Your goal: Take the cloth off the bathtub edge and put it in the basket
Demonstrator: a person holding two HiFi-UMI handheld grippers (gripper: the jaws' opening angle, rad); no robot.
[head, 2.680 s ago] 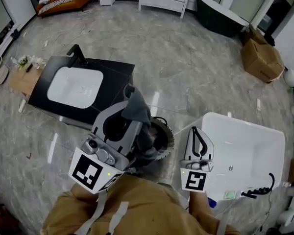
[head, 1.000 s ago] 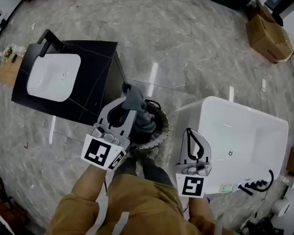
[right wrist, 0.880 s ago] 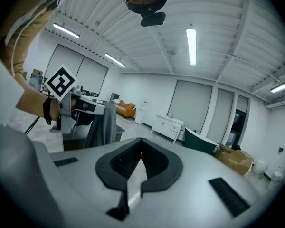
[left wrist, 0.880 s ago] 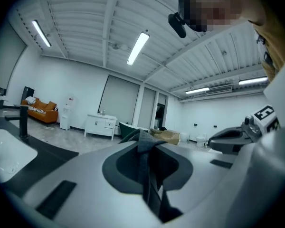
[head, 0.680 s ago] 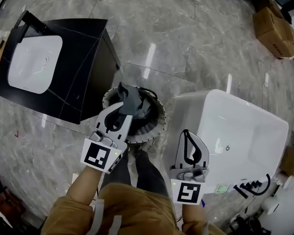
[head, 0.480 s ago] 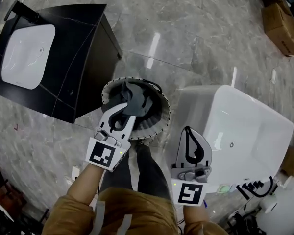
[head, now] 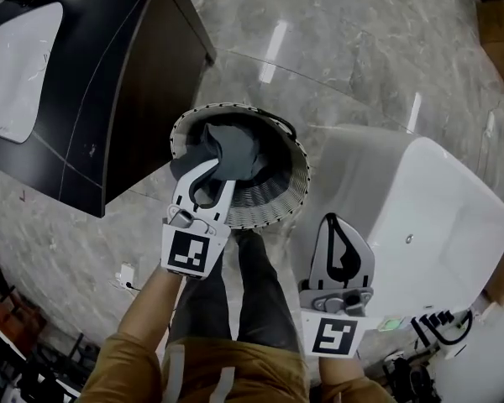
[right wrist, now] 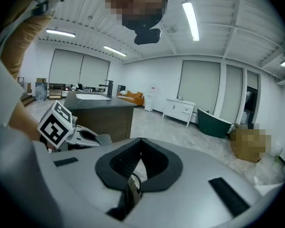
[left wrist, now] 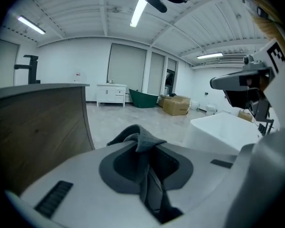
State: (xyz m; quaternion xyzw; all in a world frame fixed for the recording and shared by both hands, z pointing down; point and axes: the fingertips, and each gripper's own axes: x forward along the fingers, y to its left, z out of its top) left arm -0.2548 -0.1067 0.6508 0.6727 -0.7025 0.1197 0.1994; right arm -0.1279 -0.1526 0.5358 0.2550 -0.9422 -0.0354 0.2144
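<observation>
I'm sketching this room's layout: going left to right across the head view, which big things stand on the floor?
black sink cabinet → basket → white bathtub

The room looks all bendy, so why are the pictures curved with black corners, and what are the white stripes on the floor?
Left gripper view and right gripper view: a wide-angle lens curves the ceiling and darkens the corners. Head view: the stripes are glare on the shiny floor.
</observation>
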